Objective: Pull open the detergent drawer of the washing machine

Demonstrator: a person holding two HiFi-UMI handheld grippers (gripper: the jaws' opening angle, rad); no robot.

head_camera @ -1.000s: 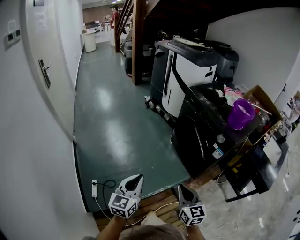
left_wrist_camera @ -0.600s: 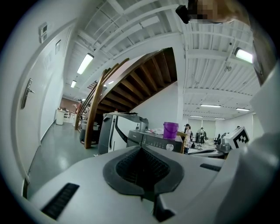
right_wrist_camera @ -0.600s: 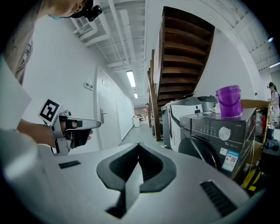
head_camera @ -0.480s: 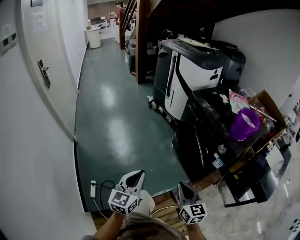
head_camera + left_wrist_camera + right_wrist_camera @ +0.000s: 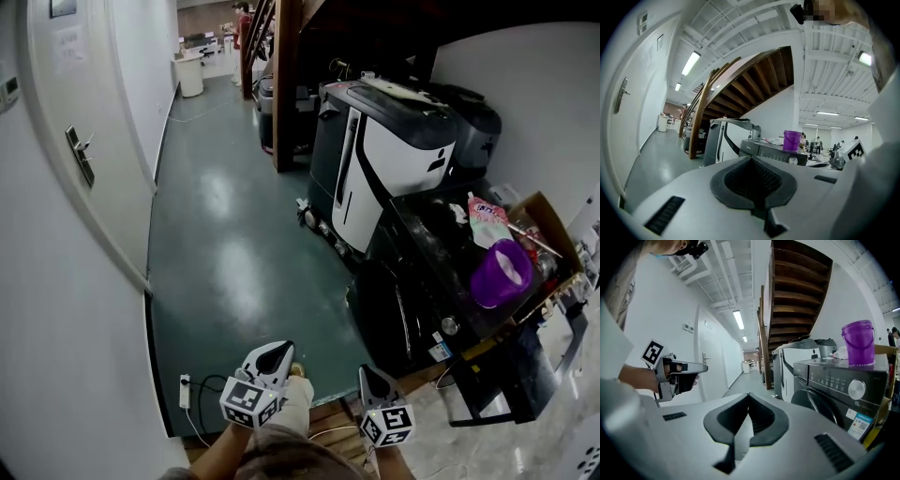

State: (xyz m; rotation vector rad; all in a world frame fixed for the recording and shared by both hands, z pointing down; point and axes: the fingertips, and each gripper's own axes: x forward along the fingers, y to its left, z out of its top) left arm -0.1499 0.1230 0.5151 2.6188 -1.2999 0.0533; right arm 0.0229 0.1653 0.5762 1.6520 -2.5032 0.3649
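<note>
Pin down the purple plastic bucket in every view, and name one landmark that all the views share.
Head view: the purple plastic bucket is at the right edge, on top of the dark washing machine.
Left gripper view: right of centre, on the machine's top.
Right gripper view: upper right, on the machine's top.
Shared landmark: the machine's round silver dial, near the bucket in all three.
</note>
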